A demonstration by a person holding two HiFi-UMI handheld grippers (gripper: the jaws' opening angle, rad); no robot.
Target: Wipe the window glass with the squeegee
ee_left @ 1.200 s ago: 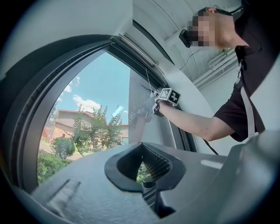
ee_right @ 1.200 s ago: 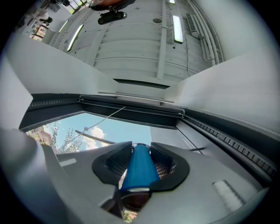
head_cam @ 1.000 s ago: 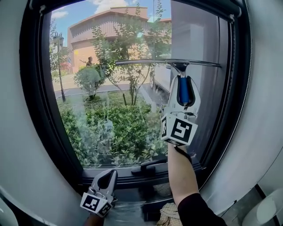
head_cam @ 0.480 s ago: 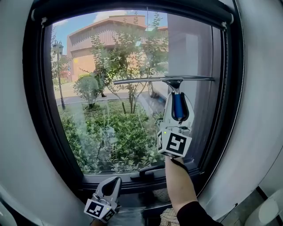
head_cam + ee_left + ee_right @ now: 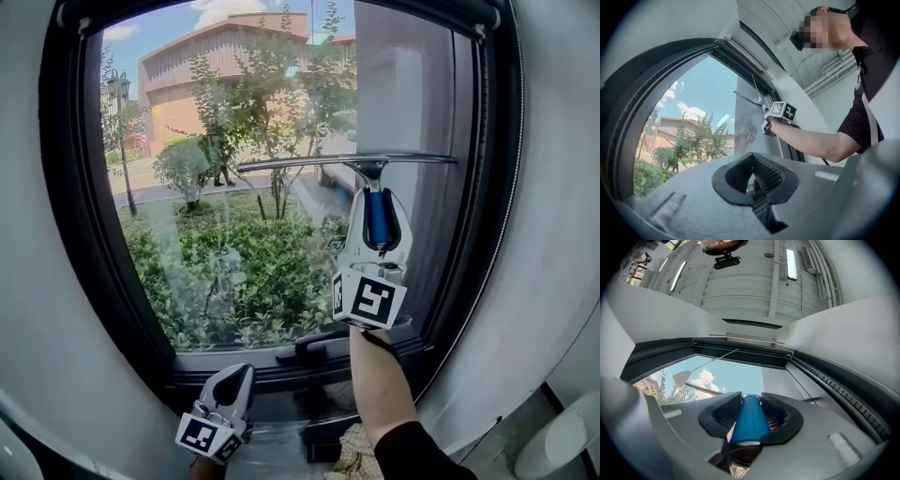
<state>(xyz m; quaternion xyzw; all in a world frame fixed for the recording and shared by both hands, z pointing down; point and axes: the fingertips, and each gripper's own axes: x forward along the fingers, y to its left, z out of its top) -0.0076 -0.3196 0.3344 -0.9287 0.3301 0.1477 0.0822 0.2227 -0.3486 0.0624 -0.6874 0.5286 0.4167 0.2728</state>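
Squeegee (image 5: pixel 347 161): blue handle clamped in right gripper (image 5: pixel 376 194), blade seemingly against window glass (image 5: pixel 234 187).
Left gripper (image 5: pixel 238 372): jaws together, low by the frame.

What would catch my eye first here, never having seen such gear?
First, the long metal-bladed squeegee with a blue handle, held level across the right half of the big black-framed window glass, its handle clamped in the right tool. Through the glass, sunlit green shrubs and a tan building fill the left. The left tool hangs low by the sill, jaws together and empty.
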